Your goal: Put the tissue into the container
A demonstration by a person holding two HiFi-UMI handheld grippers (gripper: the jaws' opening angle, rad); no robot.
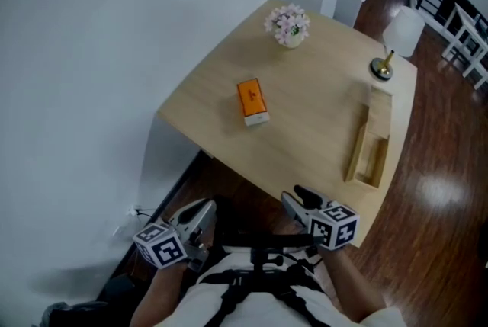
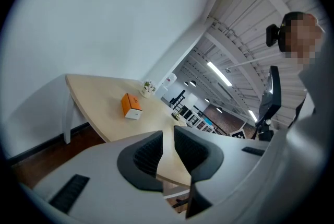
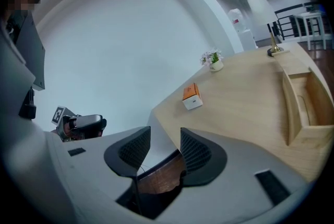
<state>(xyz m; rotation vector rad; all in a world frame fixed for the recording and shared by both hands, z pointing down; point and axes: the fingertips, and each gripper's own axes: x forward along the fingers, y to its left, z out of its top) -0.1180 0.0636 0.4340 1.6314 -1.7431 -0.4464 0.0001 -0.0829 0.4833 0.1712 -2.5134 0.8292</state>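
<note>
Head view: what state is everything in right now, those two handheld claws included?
Container: open-topped, nothing seen inside.
Tissue box: lying flat on the table, outside it.
Lamp: upright.
Flowers: upright.
Left gripper: open, empty.
Right gripper: open, empty.

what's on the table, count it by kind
orange tissue box: 1
wooden container: 1
flower pot: 1
table lamp: 1
total: 4
</note>
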